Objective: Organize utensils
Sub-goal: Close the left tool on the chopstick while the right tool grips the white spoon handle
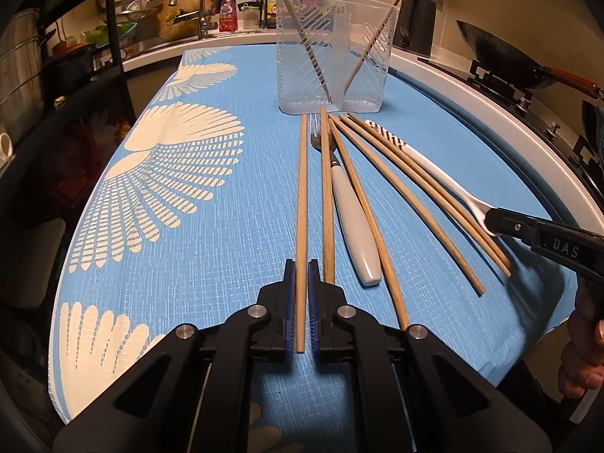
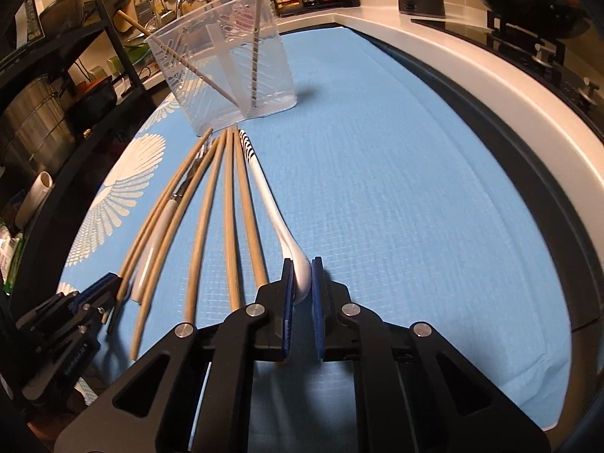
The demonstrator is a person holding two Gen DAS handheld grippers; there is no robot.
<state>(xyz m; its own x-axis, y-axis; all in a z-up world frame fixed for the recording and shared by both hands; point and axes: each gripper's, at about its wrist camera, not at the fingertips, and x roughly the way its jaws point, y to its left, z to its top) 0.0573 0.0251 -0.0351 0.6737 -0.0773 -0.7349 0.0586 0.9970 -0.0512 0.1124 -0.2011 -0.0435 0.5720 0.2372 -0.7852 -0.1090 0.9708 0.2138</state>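
- Leftmost, the left gripper (image 1: 302,275) has its blue ribbed pads clamped on a thin, straight wooden chopstick (image 1: 302,204) lying on the woven blue mat (image 1: 226,264).
- Beside it lie more round wooden chopsticks (image 1: 400,196) fanned around a metal fork (image 1: 353,222) with a smooth white handle.
- Behind stands a clear ribbed plastic holder (image 1: 332,56), two chopsticks leaning inside.
- Rightmost, the right gripper (image 2: 302,279) pinches the glossy white spoon (image 2: 298,264) at its rounded end.
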